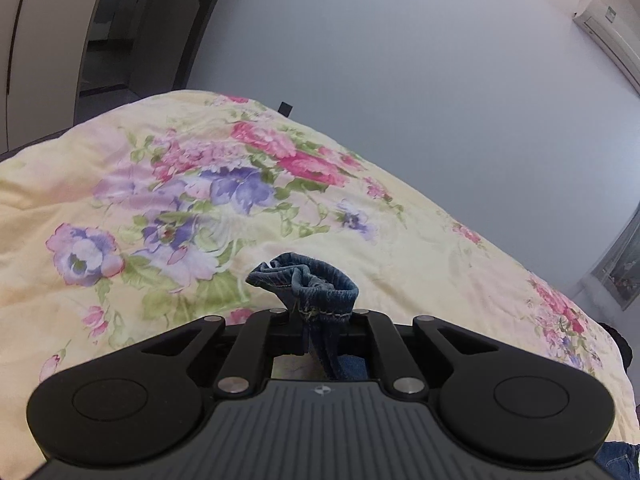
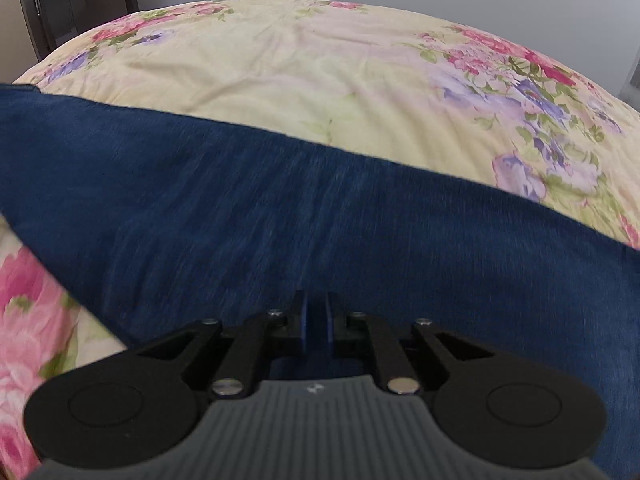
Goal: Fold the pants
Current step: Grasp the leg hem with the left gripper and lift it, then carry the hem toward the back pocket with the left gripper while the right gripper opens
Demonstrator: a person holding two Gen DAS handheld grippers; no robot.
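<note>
The pants are dark blue denim. In the left wrist view a bunched end of them with a stitched hem [image 1: 308,278] sticks up from my left gripper [image 1: 318,316], which is shut on it and lifted above the floral bedspread [image 1: 200,184]. More denim [image 1: 620,460] shows at the bottom right corner. In the right wrist view a wide band of the pants [image 2: 280,200] lies flat across the bedspread [image 2: 320,72]. My right gripper [image 2: 316,308] hangs close over it, jaws shut. Whether cloth is pinched between its pads is not visible.
The bed fills both views, with its far edge against a grey wall. An air conditioner [image 1: 608,28] hangs high on the right, with a window [image 1: 624,268] below it. A dark doorway [image 1: 112,32] is at the far left.
</note>
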